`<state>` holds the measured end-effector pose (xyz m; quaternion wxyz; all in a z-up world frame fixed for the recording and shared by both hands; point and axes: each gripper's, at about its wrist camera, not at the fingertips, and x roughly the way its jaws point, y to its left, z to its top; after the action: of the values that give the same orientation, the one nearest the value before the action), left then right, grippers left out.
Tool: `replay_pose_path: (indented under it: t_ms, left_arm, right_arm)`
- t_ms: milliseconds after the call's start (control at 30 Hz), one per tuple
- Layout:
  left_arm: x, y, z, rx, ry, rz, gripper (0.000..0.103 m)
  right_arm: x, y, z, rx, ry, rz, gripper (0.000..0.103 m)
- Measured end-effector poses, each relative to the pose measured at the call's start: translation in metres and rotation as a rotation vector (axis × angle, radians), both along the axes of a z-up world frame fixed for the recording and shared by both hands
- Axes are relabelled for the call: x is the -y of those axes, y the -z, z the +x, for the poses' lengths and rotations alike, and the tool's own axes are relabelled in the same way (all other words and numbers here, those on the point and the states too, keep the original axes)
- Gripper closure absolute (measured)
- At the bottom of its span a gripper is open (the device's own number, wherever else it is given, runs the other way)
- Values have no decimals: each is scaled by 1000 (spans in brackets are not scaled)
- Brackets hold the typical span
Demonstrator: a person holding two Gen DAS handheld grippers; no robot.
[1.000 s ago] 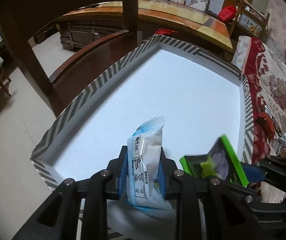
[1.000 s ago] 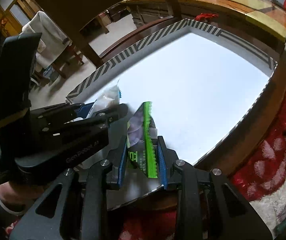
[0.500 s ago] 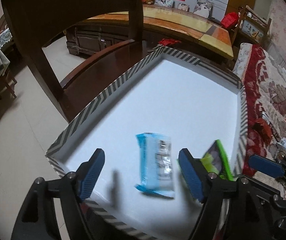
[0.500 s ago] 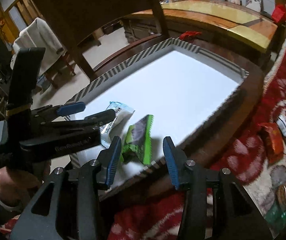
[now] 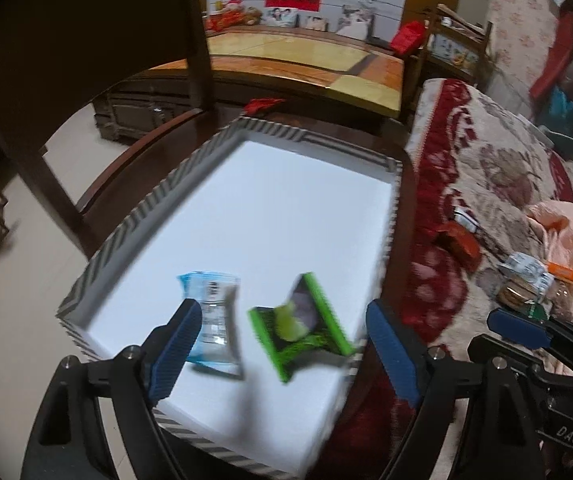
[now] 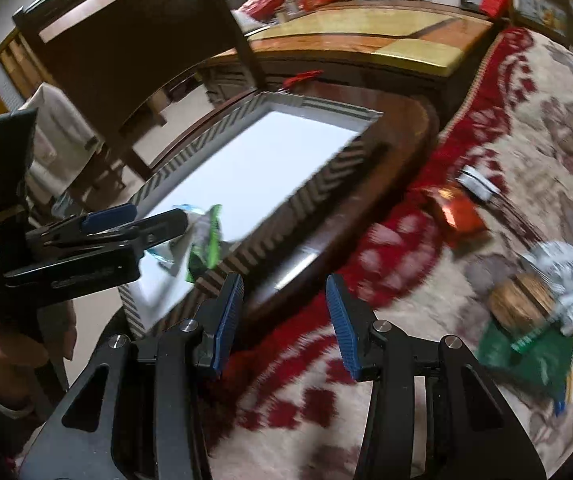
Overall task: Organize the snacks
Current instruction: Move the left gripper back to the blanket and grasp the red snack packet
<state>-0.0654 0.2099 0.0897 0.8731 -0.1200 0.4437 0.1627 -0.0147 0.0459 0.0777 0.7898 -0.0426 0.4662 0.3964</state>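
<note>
A white box with a grey striped rim (image 5: 154, 196) sits on a dark wooden table. A blue-and-white snack packet (image 5: 216, 316) and a green snack packet (image 5: 302, 328) lie in its near end; both also show in the right wrist view (image 6: 206, 240). My left gripper (image 5: 278, 348) is open and empty above them. My right gripper (image 6: 282, 320) is open and empty, over the red floral cloth (image 6: 426, 216) to the box's right. Loose snacks lie on that cloth: an orange packet (image 6: 456, 212), a white one (image 6: 566, 276), a green one (image 6: 526, 356).
A dark wooden chair (image 5: 86, 60) stands at the far left of the box. A long wooden cabinet (image 5: 306, 68) with photos and red ornaments runs across the back. The left gripper's body (image 6: 66, 248) shows in the right wrist view.
Both grippers opened and let go of their packets, which now lie in the box. Both grippers pulled back and up; the right one swung right over the cloth.
</note>
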Motion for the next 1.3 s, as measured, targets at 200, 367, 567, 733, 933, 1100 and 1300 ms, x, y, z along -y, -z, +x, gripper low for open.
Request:
replay_pose_path:
  t_ms: [200, 367, 567, 733, 933, 1100, 1300]
  left_arm:
    - [29, -2, 7, 8, 60, 4, 16]
    - [54, -3, 15, 16, 121, -1, 16]
    - [83, -3, 35, 24, 206, -18, 13]
    - [101, 1, 64, 11, 228, -57, 13]
    - [115, 8, 100, -2, 203, -88, 13]
    - [118, 20, 130, -33, 158, -131, 13]
    - [118, 37, 157, -74, 100, -194, 13]
  right_arm:
    - [34, -3, 0, 22, 72, -7, 60]
    - [67, -3, 1, 15, 132, -4, 60]
    - [104, 0, 5, 11, 209, 5, 60]
    - [125, 1, 12, 11, 252, 12, 60]
    - [143, 1, 20, 14, 278, 18, 60]
    - [158, 5, 26, 2, 300, 39, 60]
    - [173, 8, 33, -3, 316, 45, 60]
